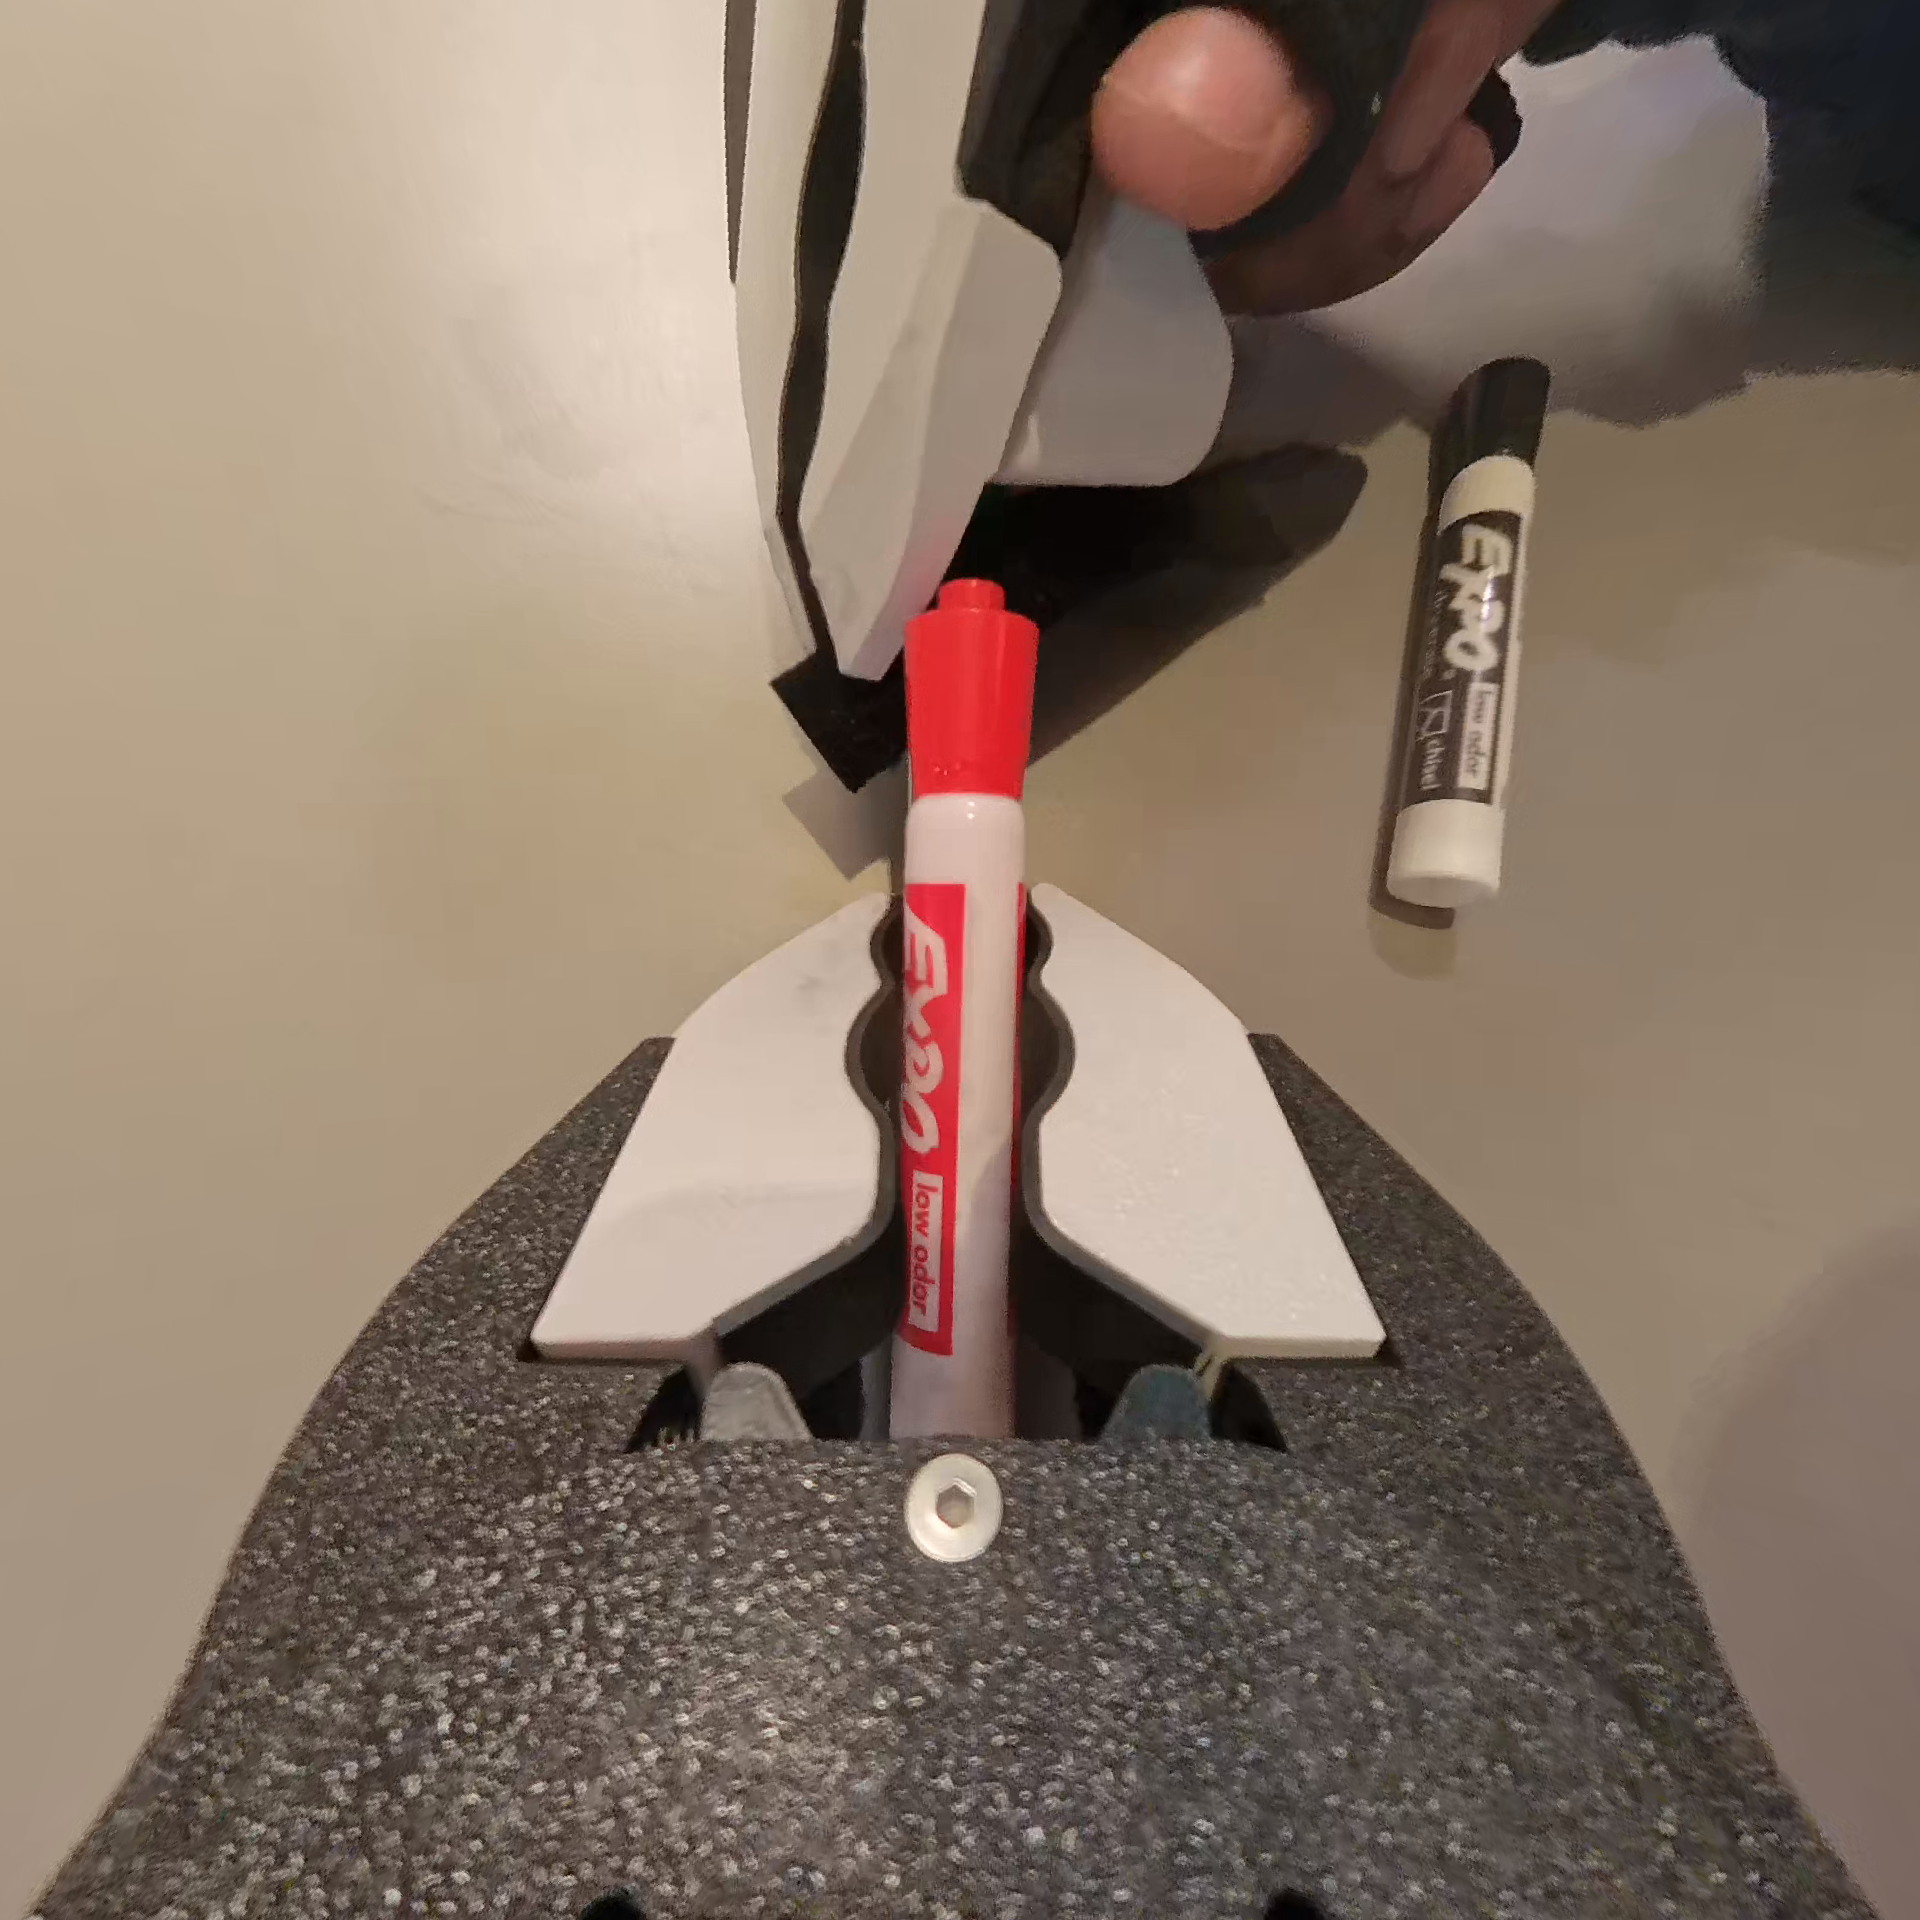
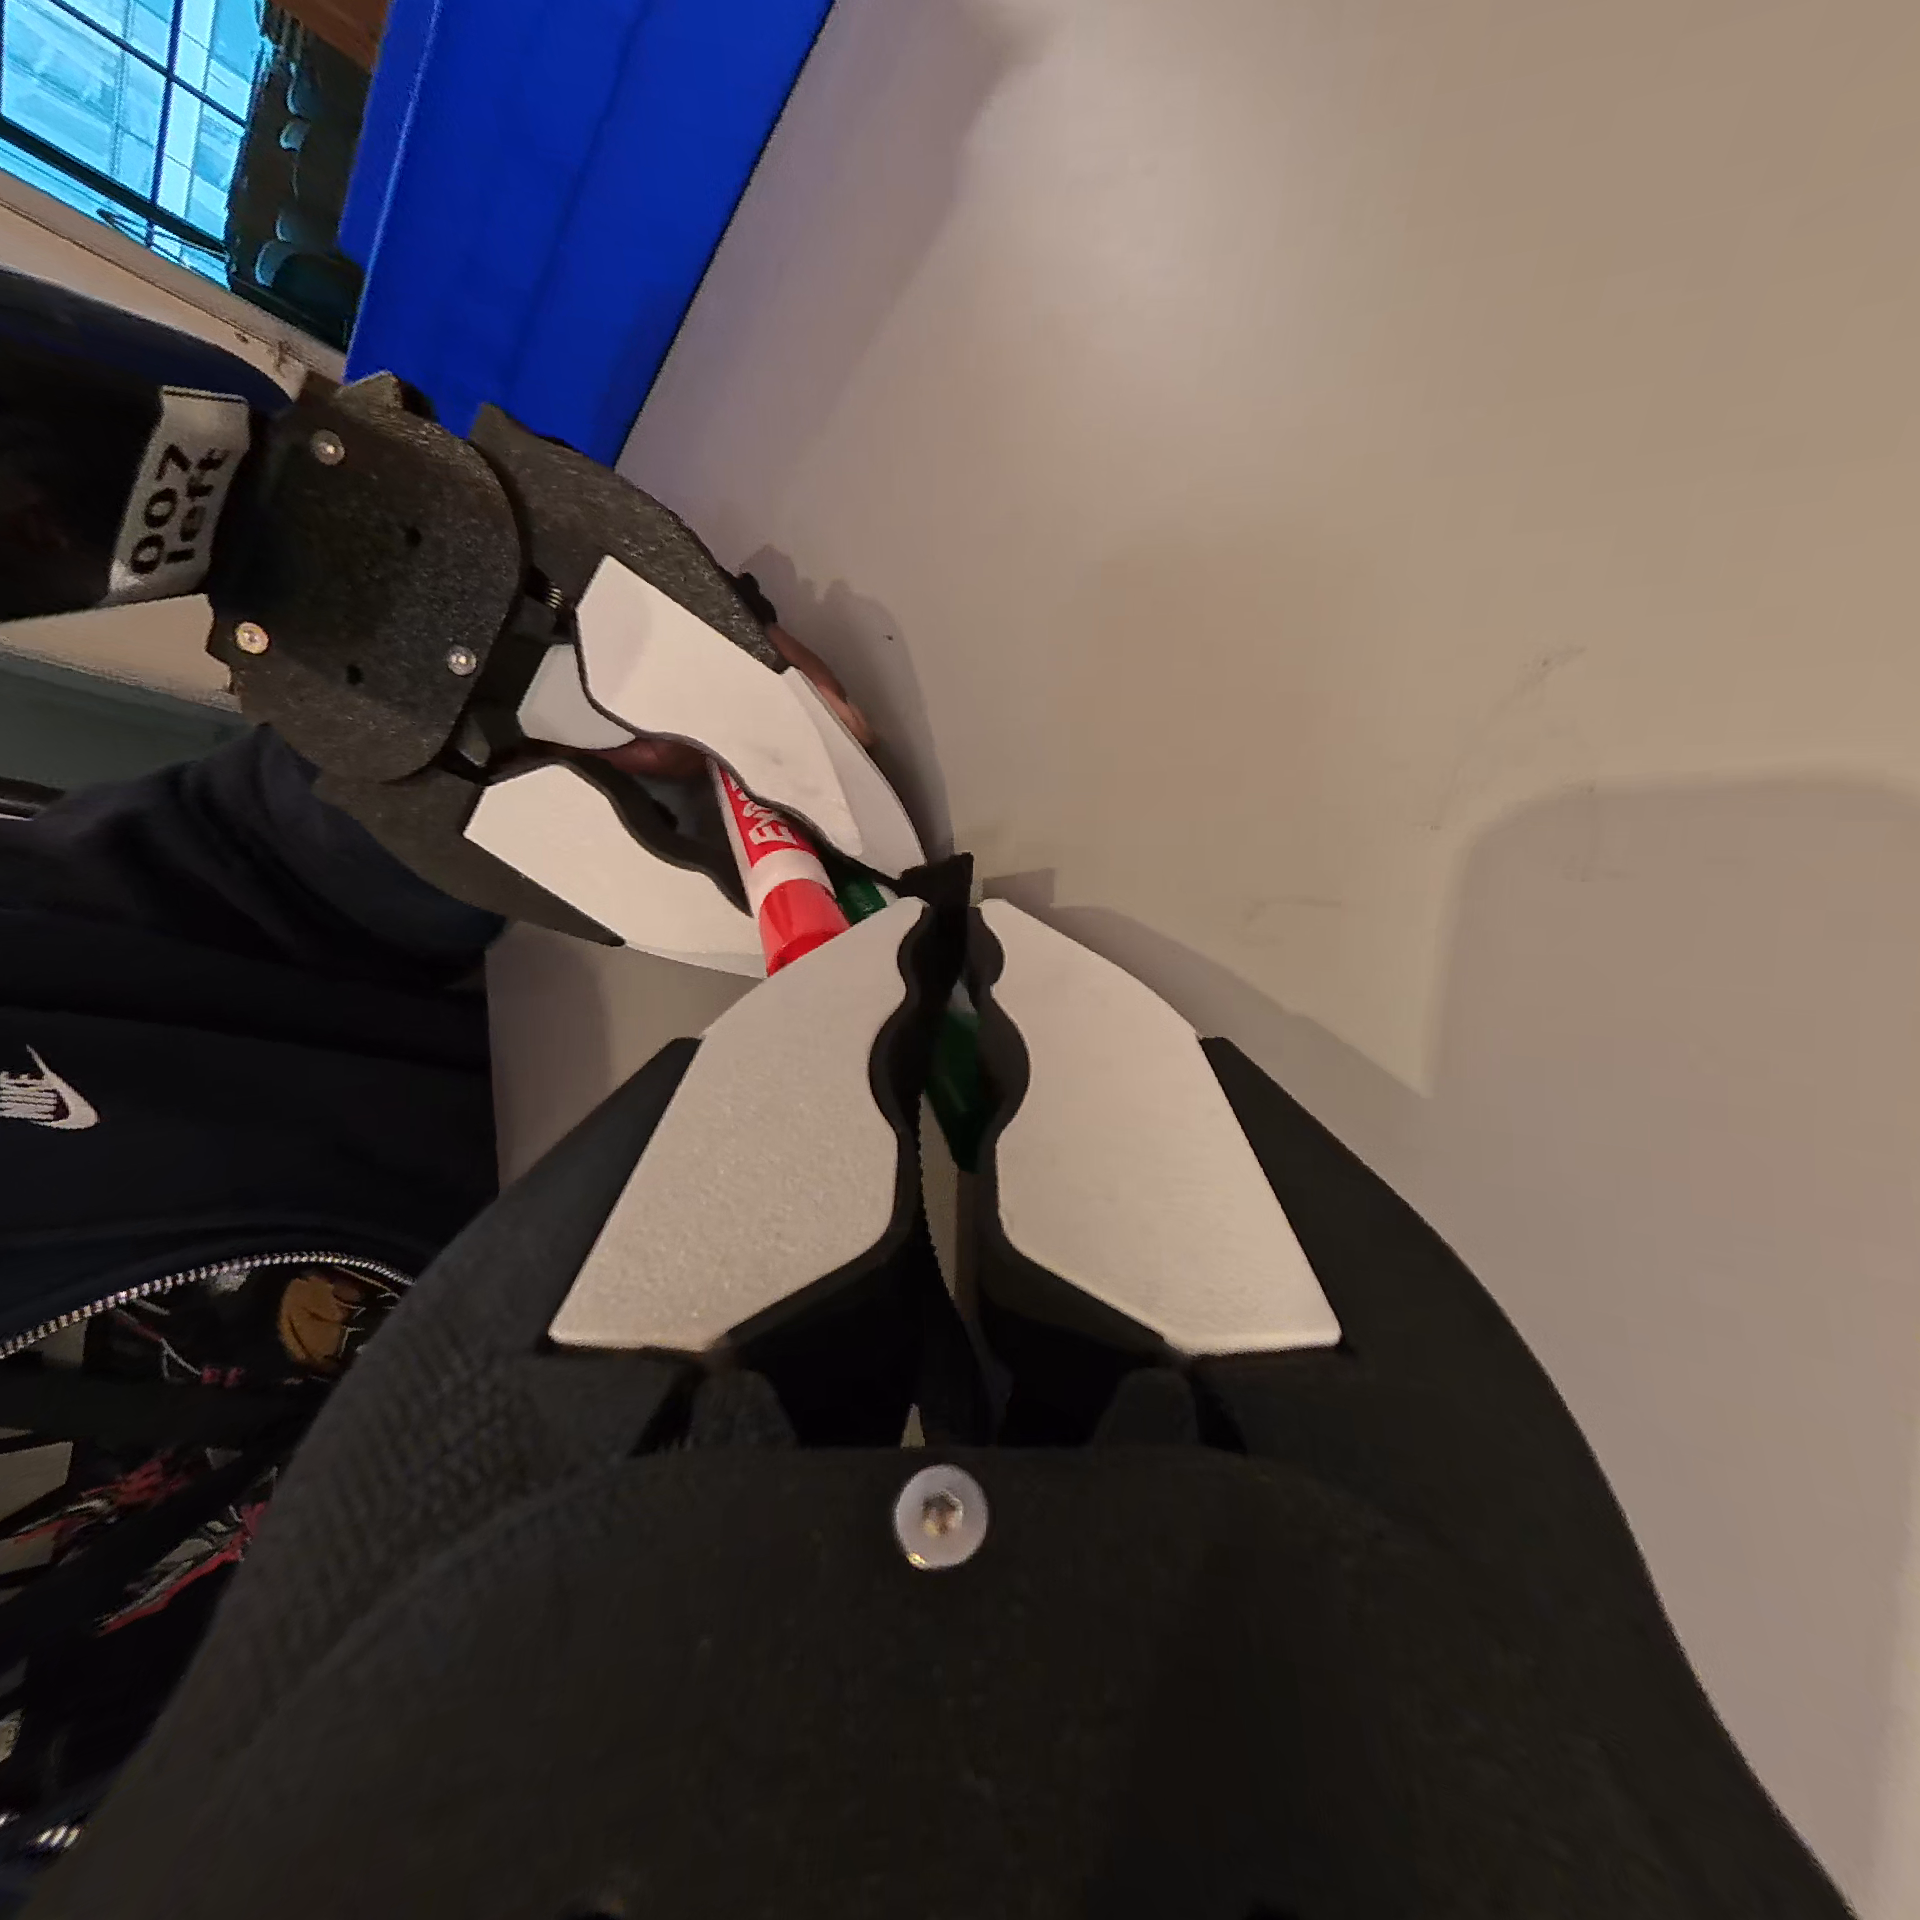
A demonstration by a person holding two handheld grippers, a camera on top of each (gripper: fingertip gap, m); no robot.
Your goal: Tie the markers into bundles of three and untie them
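While my left claw [image 1: 954, 935] is clamped around the white barrel of the red marker [image 1: 961, 1039], that marker runs straight up the middle of the left wrist view, long axis along my fingers, red cap pointing away toward the top of the frame. Just past the cap, at upper centre, my right claw [image 1: 831, 717] comes in tip-down with its black pad almost against the cap. Seen from the right wrist view, the right claw [image 2: 951, 914] is pinched nearly closed on something thin and black at its tips, a strap or tie I think, though I cannot tell for sure. A green marker [image 2: 956, 1049] slants through the gap behind them, beside the red one. Off at the right of the left view a black marker [image 1: 1455, 644] lies alone on the table [image 1: 312, 623], its flat white end toward me and its black cap away.

Risk, as I judge it: the markers could slide apart if either grip slackens, and the third marker sits outside the bundle.
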